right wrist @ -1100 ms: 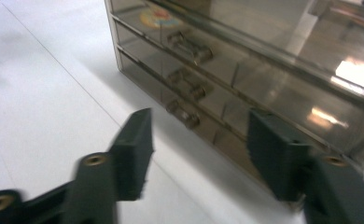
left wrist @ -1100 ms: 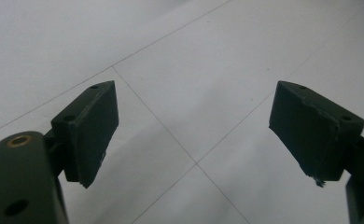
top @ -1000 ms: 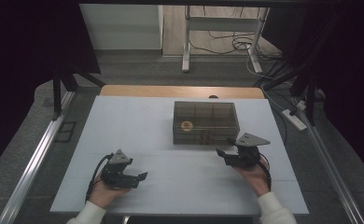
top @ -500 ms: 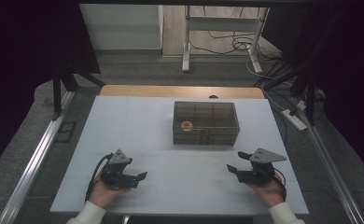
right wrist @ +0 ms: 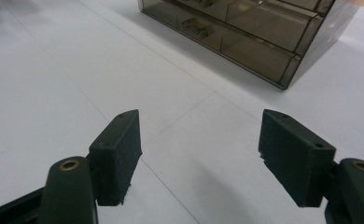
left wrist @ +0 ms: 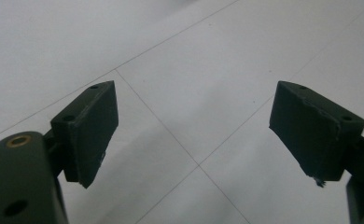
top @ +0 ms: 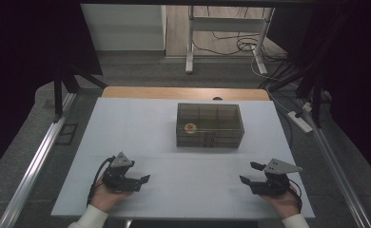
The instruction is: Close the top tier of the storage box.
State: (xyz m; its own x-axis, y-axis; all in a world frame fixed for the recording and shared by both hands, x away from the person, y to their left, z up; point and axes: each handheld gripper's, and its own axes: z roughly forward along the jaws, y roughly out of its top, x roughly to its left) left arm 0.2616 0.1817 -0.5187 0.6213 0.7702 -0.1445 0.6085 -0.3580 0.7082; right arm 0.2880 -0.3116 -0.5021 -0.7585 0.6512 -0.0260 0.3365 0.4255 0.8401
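Observation:
A smoky see-through compartment box (top: 209, 124) stands at the far middle of the white table (top: 183, 156); a small round orange piece (top: 190, 127) lies in one of its cells. My left gripper (top: 143, 181) rests near the front left edge, open, with nothing between its jaws. My right gripper (top: 247, 173) is near the front right edge, also open and empty. In the left gripper view the left gripper (left wrist: 192, 130) stands wide apart over bare table. In the right gripper view the right gripper (right wrist: 199, 154) points toward the box (right wrist: 245, 28), well short of it.
A wooden strip (top: 174, 92) runs along the table's far edge. Metal rails (top: 36, 161) flank the table on both sides. A power strip (top: 300, 121) and cables lie on the floor at the right. Dark curtains hang at both sides.
My right gripper has drawn back from just in front of the box's right corner to the near right edge of the table. The left gripper has stayed put.

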